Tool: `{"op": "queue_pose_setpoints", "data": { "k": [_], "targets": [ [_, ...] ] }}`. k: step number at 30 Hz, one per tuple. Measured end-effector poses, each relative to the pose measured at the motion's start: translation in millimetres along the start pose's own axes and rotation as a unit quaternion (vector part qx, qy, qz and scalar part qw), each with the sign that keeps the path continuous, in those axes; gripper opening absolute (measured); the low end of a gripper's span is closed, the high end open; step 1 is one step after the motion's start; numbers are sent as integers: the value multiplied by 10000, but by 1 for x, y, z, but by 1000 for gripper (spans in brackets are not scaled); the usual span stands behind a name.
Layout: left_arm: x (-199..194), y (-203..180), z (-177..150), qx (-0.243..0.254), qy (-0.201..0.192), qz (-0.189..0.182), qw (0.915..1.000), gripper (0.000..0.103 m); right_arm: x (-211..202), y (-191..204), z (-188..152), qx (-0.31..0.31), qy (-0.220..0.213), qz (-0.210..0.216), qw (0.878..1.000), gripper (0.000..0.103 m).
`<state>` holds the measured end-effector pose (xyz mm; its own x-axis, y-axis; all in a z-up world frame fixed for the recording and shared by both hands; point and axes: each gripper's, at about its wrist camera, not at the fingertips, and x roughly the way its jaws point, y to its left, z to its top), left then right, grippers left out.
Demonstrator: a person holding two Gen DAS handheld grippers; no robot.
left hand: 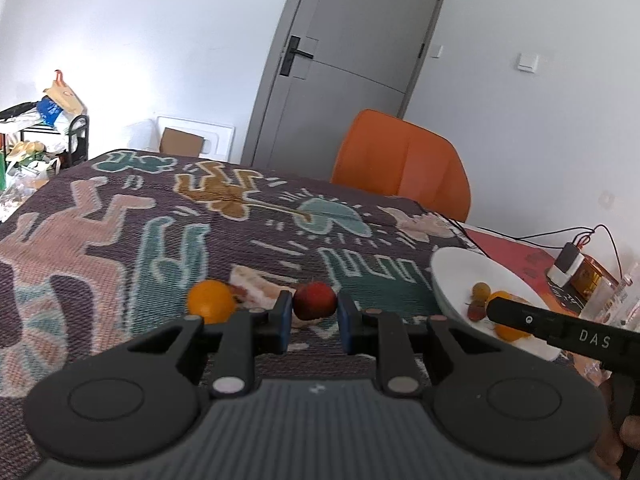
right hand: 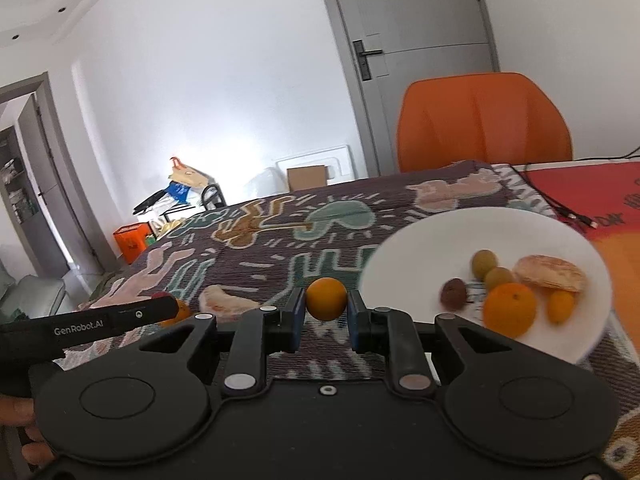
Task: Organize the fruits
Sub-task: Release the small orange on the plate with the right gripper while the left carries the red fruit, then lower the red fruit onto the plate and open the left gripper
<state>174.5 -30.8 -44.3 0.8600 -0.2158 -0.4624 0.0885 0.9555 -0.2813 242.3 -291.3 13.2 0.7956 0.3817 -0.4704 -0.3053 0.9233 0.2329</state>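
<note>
Left view: our left gripper clasps a red fruit, an orange left of its jaws. Right view: our right gripper clasps a small orange; only here the plate, right of the jaws, shows all its fruit.

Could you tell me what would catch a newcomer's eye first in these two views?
Each hand-held gripper frames a fruit between its pads: the left a red fruit, the right a small orange. To the right, a white plate already holds several fruits on the patterned cloth.
</note>
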Motion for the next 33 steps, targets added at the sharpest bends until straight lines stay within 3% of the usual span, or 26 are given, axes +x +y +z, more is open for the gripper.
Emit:
{"op": "queue_pose_setpoints", "data": {
  "k": [7, 9, 11, 33],
  "targets": [
    [4, -15, -2, 89, 59, -116, 9999, 22, -7, -22, -4, 150, 10, -240, 9996, 23],
    [5, -19, -3, 133, 70, -137, 9998, 22, -8, -27, -6, 232, 17, -297, 9993, 42],
    [6, -22, -3, 178, 83, -160, 9997, 22, -12, -32, -10, 259, -43, -357, 9990, 46],
    [33, -95, 5, 718, 163, -729, 9946, 22, -46, -73, -25, 658, -244, -578, 9959, 49]
  ]
}}
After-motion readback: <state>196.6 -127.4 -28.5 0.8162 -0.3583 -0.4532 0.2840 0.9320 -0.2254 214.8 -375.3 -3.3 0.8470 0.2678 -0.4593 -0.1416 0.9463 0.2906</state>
